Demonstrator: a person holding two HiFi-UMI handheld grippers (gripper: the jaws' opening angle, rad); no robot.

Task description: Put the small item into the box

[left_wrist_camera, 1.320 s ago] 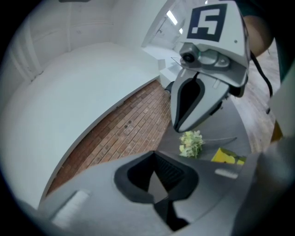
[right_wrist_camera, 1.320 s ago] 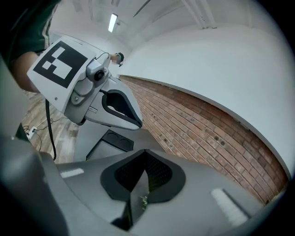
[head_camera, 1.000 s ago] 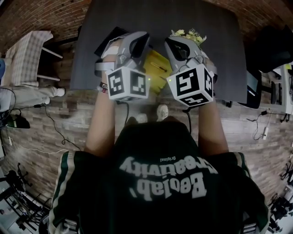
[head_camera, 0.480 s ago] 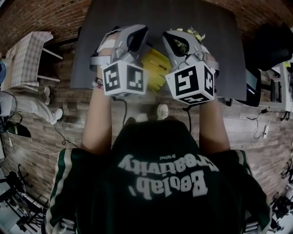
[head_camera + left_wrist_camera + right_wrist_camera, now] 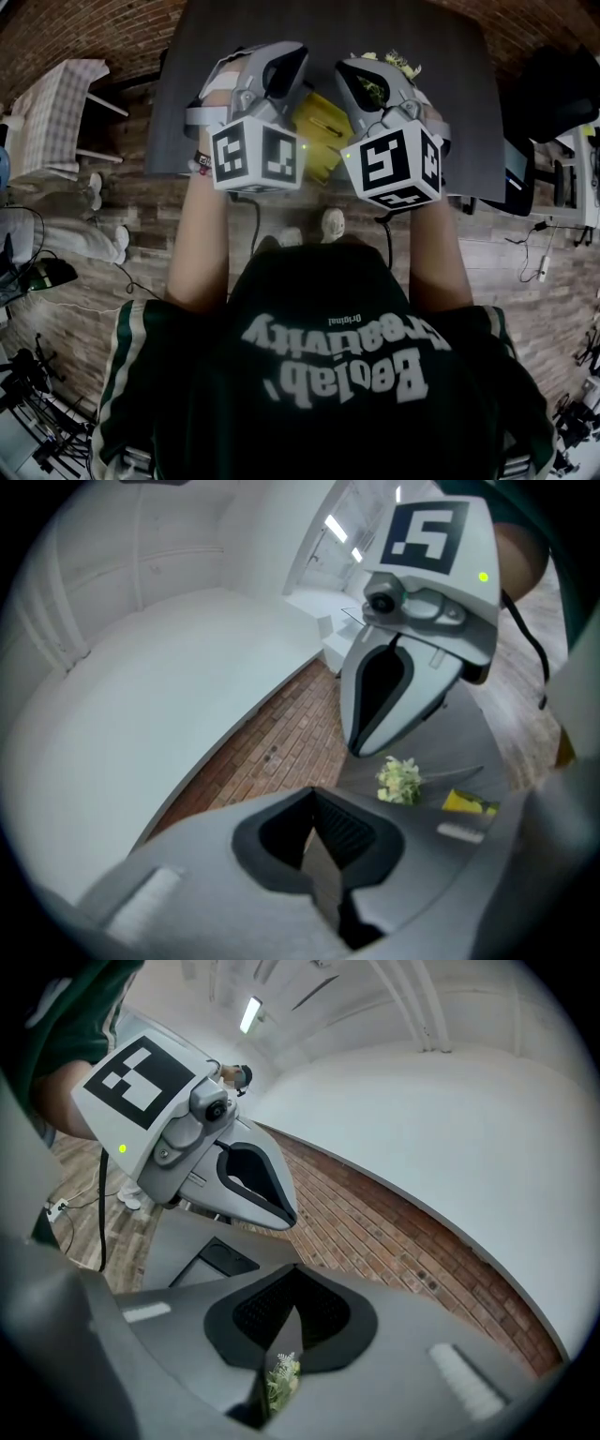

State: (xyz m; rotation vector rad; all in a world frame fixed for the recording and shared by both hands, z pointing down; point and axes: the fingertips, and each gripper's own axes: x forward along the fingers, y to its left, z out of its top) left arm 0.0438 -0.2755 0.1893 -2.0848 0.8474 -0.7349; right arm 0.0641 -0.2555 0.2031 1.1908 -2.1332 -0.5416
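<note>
Pale flower sprig [image 5: 400, 780], stem toward yellow box [image 5: 464, 802], left gripper [image 5: 319, 855] and right gripper [image 5: 286, 1335] clenched, empty

My left gripper [image 5: 323, 878] and right gripper [image 5: 281, 1340]: grey moulded shells, each with a white cube [image 5: 255, 157] of black square markers, a green light, a black cable [image 5: 256, 225]. I'm wearing a dark green T-shirt [image 5: 328, 309], white print, white-striped sleeves [image 5: 117, 375], and a wristband [image 5: 201, 165].

1. Soft, rather dim indoor light is filling the head view, and the dark table [image 5: 328, 37] is showing no hard shadows.
2. Ceiling light strips [image 5: 250, 1012] are glaring, and the white wall [image 5: 450, 1147] is washing out.
3. Fisheye distortion is bending edges, and black vignetting is closing both gripper views' corners.
4. Nearest surfaces are blurring, while the flower sprig [image 5: 398, 780] is showing fairly sharp.
</note>
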